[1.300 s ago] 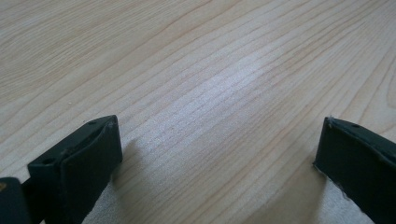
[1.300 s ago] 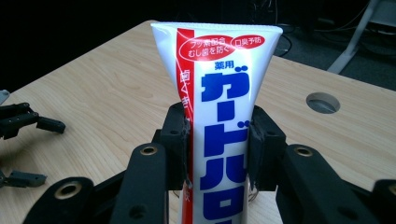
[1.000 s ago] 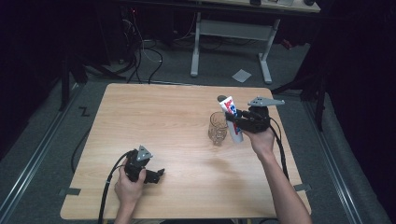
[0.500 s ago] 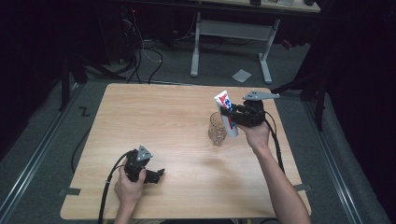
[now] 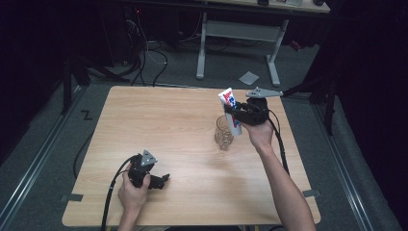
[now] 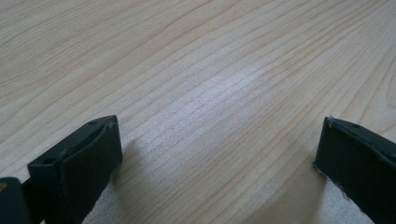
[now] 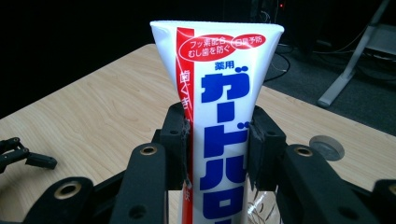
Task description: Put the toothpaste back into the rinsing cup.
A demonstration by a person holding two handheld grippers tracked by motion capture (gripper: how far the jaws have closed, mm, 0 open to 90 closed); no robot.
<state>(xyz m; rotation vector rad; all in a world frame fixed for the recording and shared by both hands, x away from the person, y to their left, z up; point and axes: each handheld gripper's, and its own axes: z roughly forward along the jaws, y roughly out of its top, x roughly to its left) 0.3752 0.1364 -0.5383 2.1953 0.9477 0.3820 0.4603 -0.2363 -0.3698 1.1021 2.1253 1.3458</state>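
Toothpaste tube [image 7: 219, 126], white with a red stripe and blue lettering, stood nearly upright between the two black jaws of the right gripper [image 7: 218, 140], which pinched it at mid-body from both sides. Its flat crimped end pointed up, and its lower end dropped out of sight at the bottom of the right gripper view, where a bit of clear glass [image 7: 264, 205] showed just beneath the jaws. In the high view the toothpaste tube [image 5: 230, 111] was held above the right half of the desk [image 5: 159, 125], its lower end at the rim of the glass [image 5: 223, 134], a clear tumbler standing upright on the wood; whether the tube touched the rim or reached inside could not be told. The right gripper [image 5: 236, 114] sat in the person's right hand, with the forearm coming in from the lower edge.

Well apart, near the front left of the desk, the left gripper [image 5: 161, 180] lay low over the wood in the person's left hand. In its own view the left gripper [image 6: 219, 154] had its jaws spread wide, with only bare wood grain between them.
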